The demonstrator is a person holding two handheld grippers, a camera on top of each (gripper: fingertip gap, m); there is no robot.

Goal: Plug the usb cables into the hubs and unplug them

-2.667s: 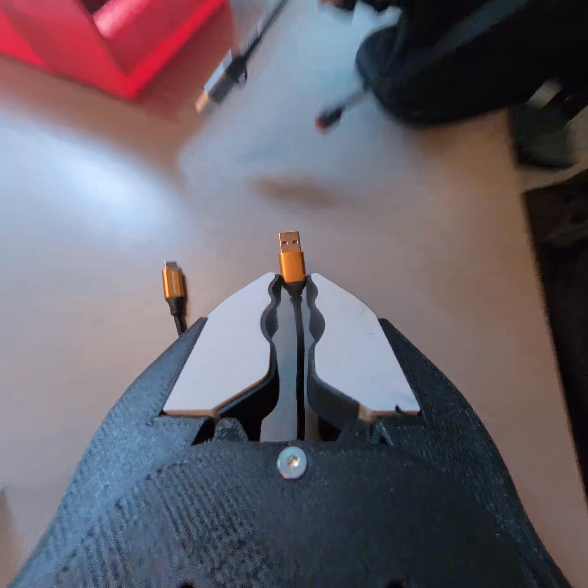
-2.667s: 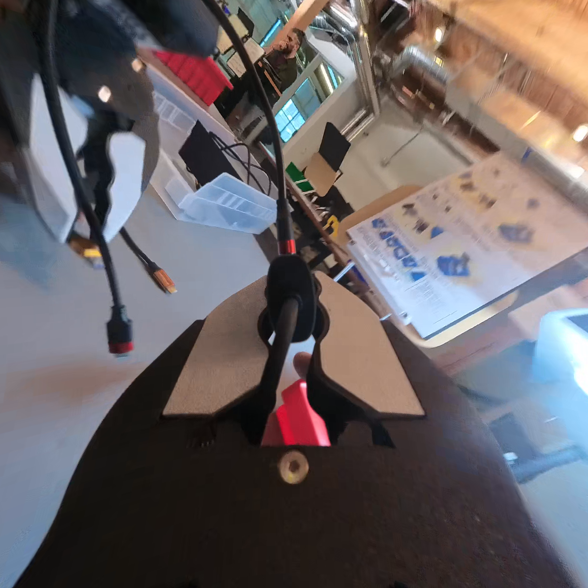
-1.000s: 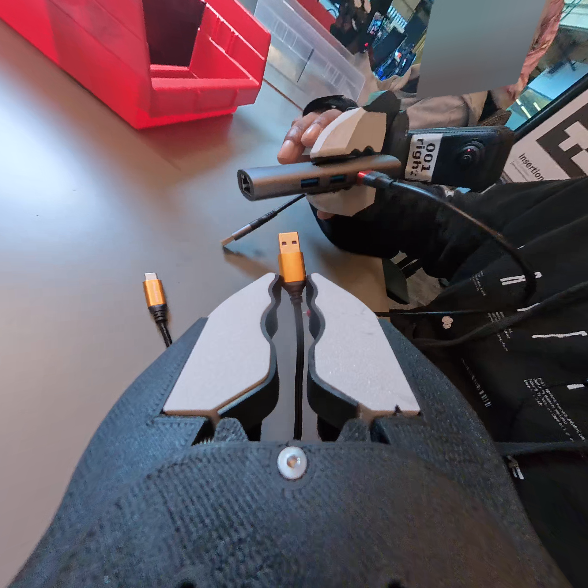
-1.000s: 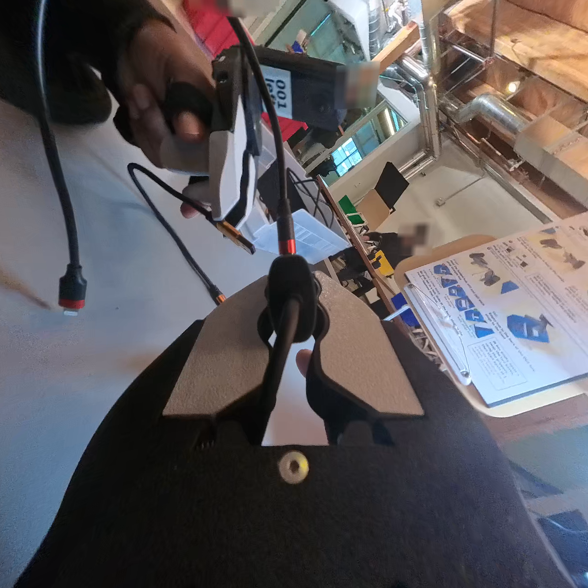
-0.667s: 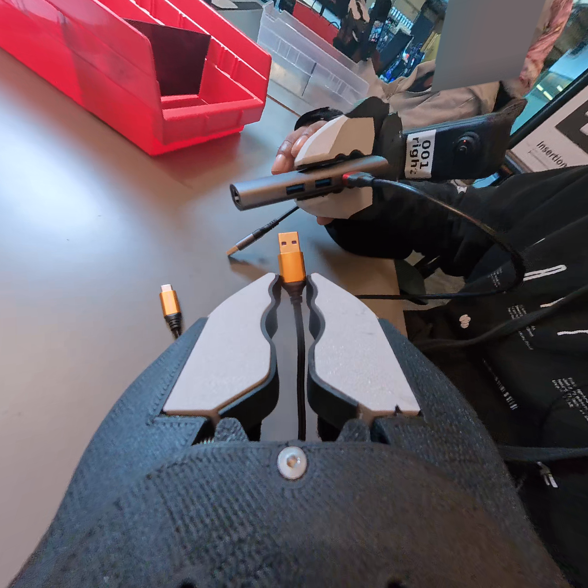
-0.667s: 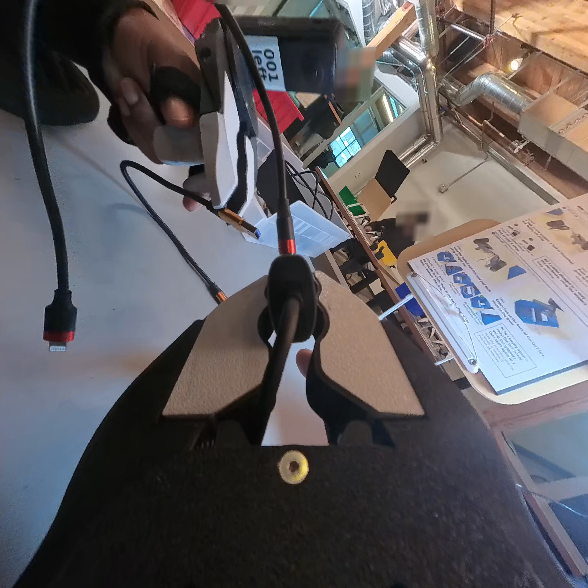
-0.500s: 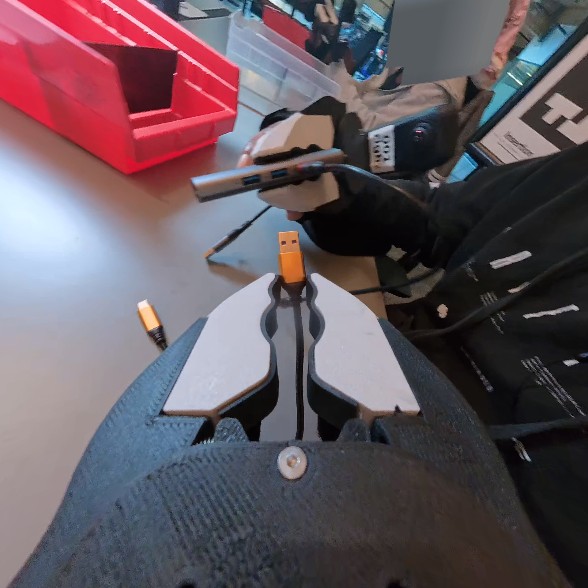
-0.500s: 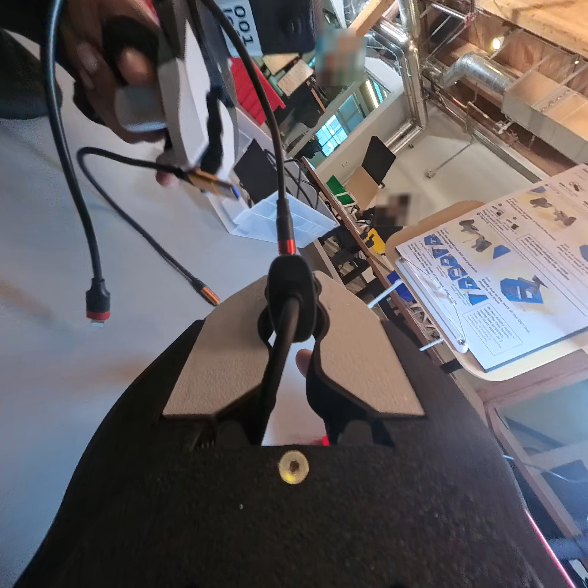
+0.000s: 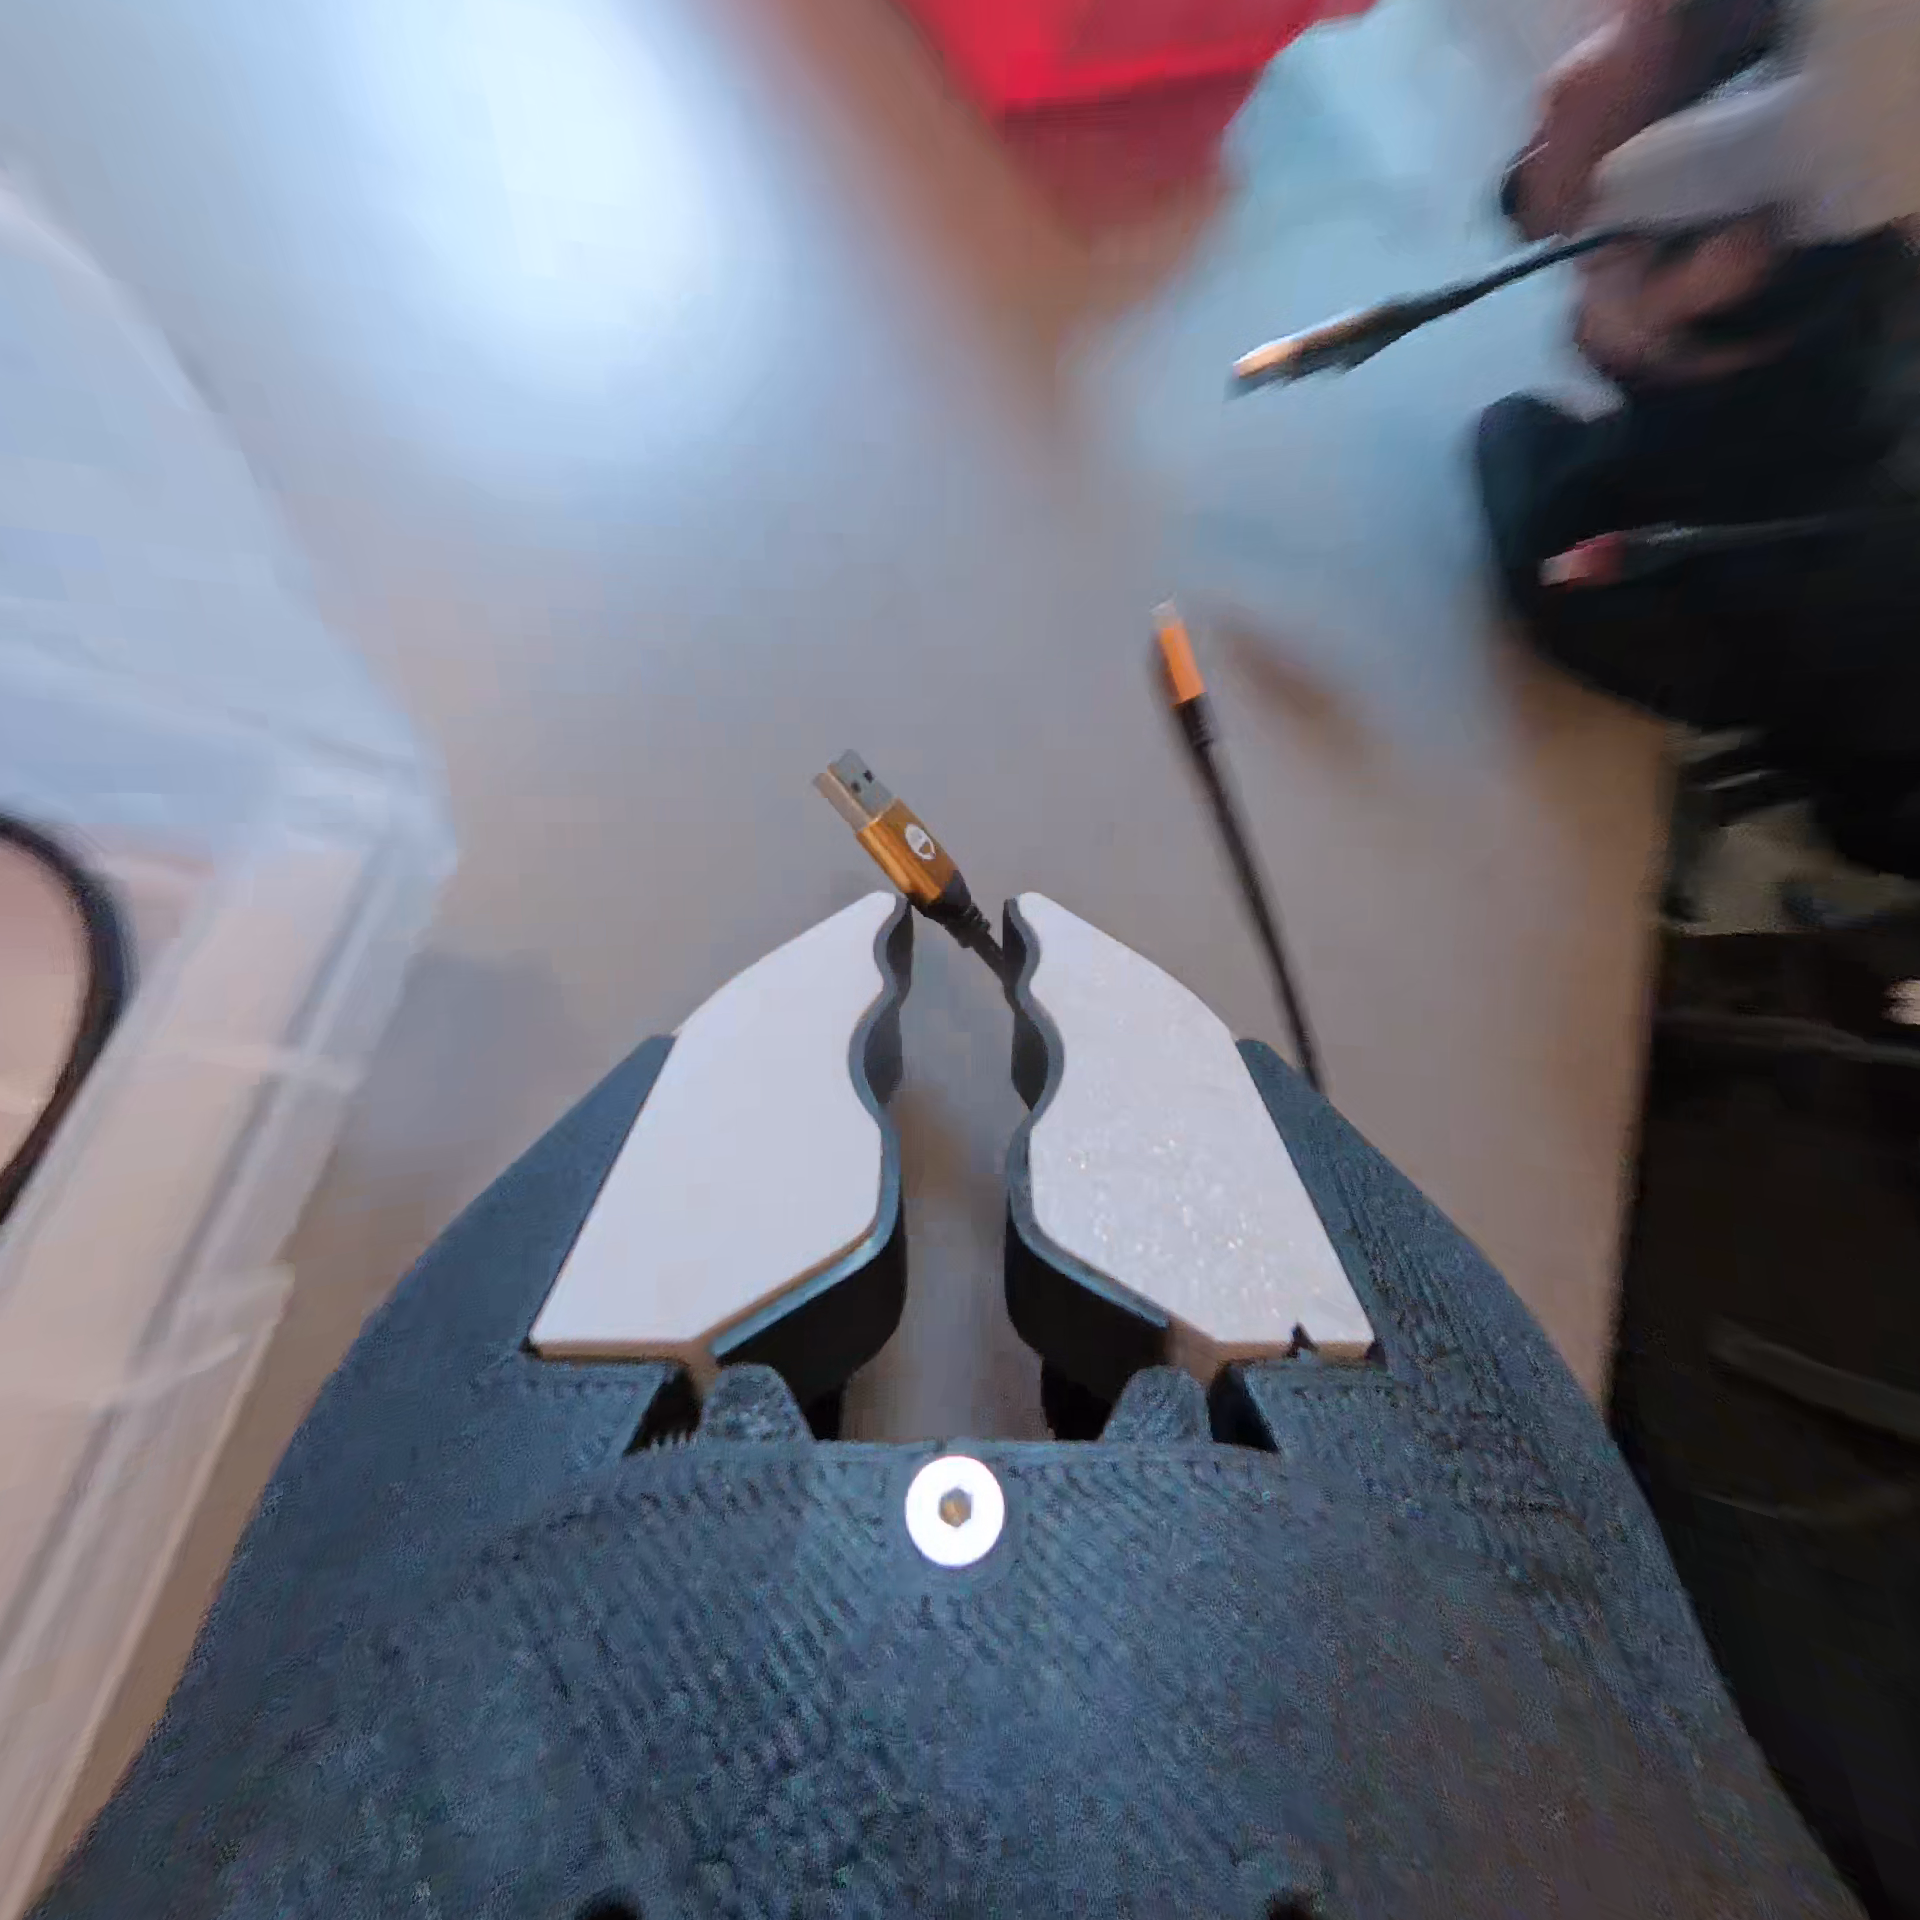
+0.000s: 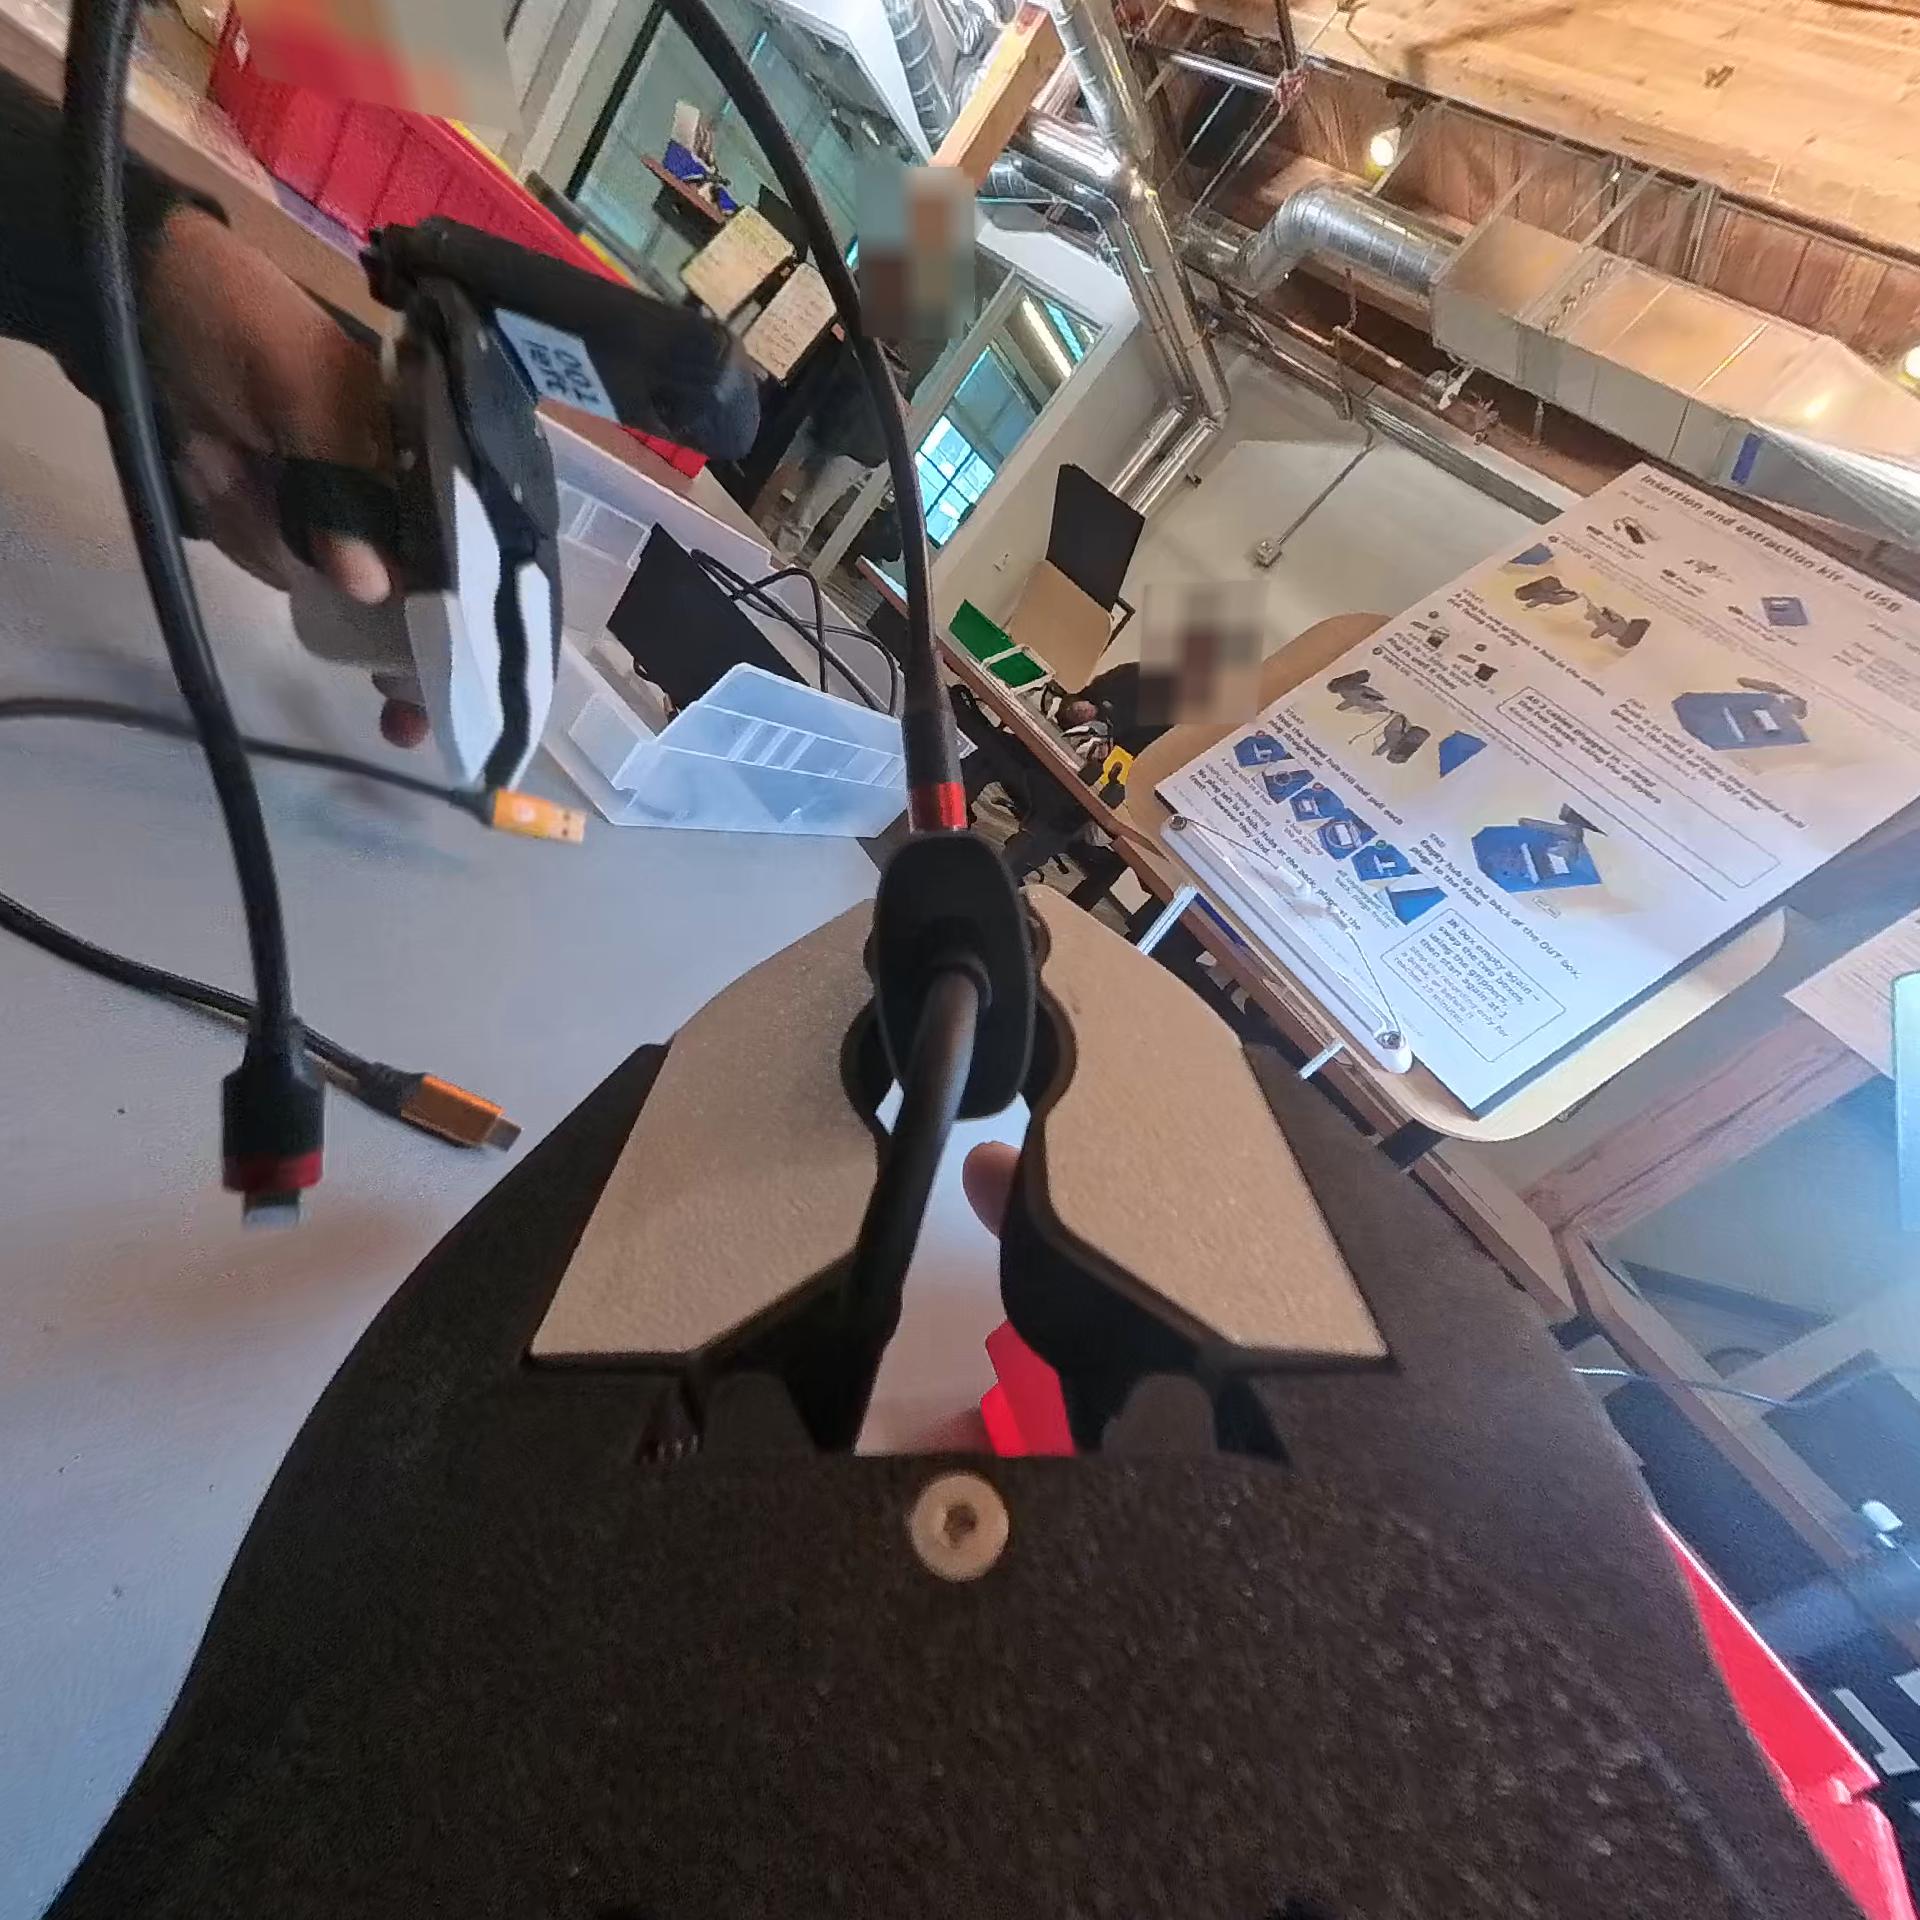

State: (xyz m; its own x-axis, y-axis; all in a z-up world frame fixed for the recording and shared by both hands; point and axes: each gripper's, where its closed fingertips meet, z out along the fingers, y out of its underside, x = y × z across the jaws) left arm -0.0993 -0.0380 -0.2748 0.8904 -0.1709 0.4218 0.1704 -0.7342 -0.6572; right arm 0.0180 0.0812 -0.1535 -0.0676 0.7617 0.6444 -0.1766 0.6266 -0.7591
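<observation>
My left gripper (image 9: pixel 956 909) pinches the black cable just behind the orange USB-A plug (image 9: pixel 883 831), which sticks out past the tips and tilts left. The same gripper (image 10: pixel 483 769) and plug (image 10: pixel 535 816) show in the right wrist view, just above the grey table (image 10: pixel 156 1403). My right gripper (image 10: pixel 951 914) is shut on the dark hub (image 10: pixel 951 977), seen end-on. A black cable with a red collar (image 10: pixel 935 800) is plugged into the hub, and its free red-ringed plug (image 10: pixel 272 1153) dangles. The orange USB-C plug (image 10: pixel 457 1112) lies on the table.
A clear plastic bin (image 10: pixel 758 769) and an instruction board (image 10: pixel 1507 810) stand beyond the table's far edge. In the blurred left wrist view, a red bin (image 9: pixel 1091 52) is at the top, a clear bin (image 9: pixel 156 935) at the left, and a person's dark clothing (image 9: pixel 1766 623) at the right.
My left gripper has swung away from the hub and down towards the table. The orange plug has twisted to the left, and its cable no longer runs back between the fingers. The right gripper keeps hold of the hub.
</observation>
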